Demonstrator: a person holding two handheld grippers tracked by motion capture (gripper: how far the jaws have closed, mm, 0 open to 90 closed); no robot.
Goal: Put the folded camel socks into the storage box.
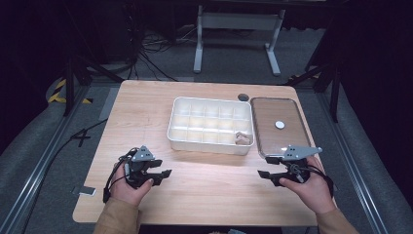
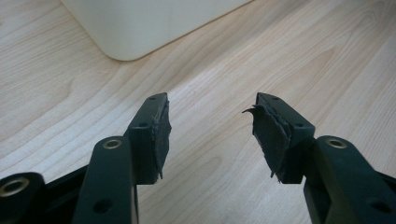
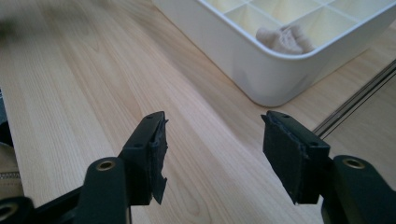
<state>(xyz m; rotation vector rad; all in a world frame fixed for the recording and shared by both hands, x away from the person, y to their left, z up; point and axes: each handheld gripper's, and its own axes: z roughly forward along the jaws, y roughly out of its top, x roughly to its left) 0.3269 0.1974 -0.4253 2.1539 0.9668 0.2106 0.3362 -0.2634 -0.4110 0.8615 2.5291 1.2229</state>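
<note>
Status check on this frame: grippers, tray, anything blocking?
Left gripper open, empty. Right gripper open, empty. White plastic compartment tray holds small tan piece in near-right cell. Path clear.

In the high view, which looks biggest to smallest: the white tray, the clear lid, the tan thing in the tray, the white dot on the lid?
1. white tray
2. clear lid, slightly smaller
3. tan thing
4. white dot, close to the tan thing, so that order is unsure

A light wooden table (image 1: 146,112) stands on grey carpet. Just beyond its far edge is a white metal frame (image 1: 237,36), with dark cables (image 1: 153,58) trailing over the floor beside it. Yellow-and-black tape (image 1: 59,90) marks the floor at the left.
</note>
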